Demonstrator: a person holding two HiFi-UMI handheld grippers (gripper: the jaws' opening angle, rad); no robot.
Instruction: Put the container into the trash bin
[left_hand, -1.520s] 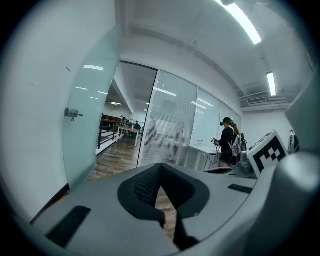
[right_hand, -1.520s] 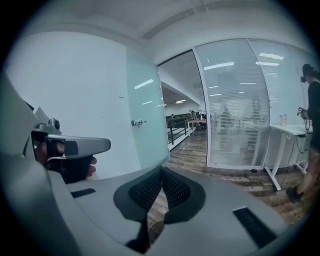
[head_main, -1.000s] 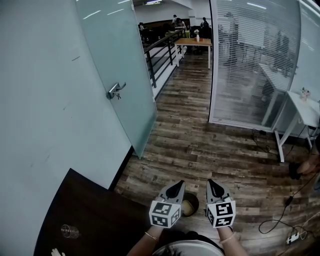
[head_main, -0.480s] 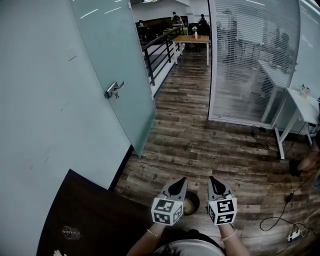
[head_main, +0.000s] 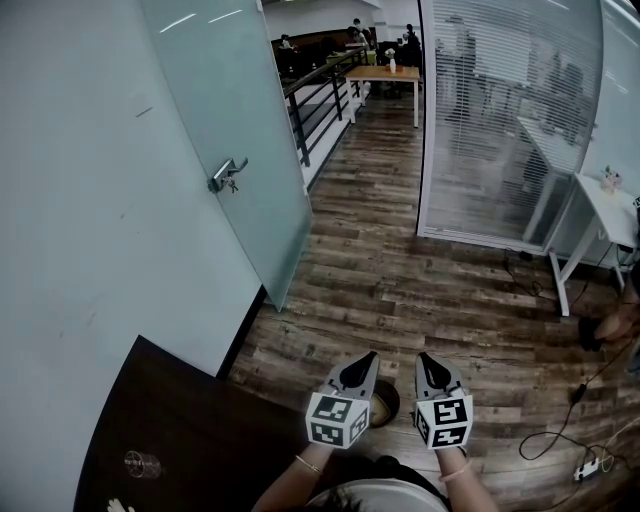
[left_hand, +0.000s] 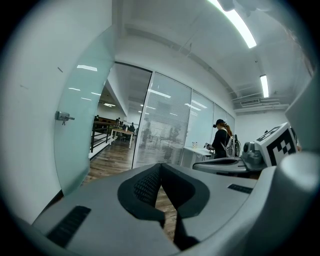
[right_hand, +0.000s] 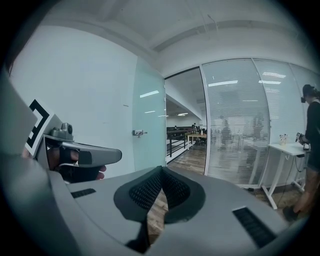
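Observation:
My left gripper (head_main: 364, 358) and right gripper (head_main: 426, 359) are held side by side over the wooden floor, low in the head view, pointing forward. Both are shut with nothing between their jaws, as the left gripper view (left_hand: 160, 166) and the right gripper view (right_hand: 161, 170) also show. On the floor between and below them sits a round dark-rimmed vessel with a tan inside (head_main: 384, 402), partly hidden by the left gripper. I cannot tell whether it is the container or the bin. Neither gripper touches it.
A dark table (head_main: 170, 430) with a clear glass (head_main: 139, 463) stands at the lower left, against the pale wall. A frosted glass door (head_main: 250, 130) stands ajar ahead. At the right are a white desk (head_main: 610, 215), a person (left_hand: 220, 140), floor cables and a power strip (head_main: 588, 472).
Both grippers stay side by side and shut in the same spot. The head view has only shifted slightly.

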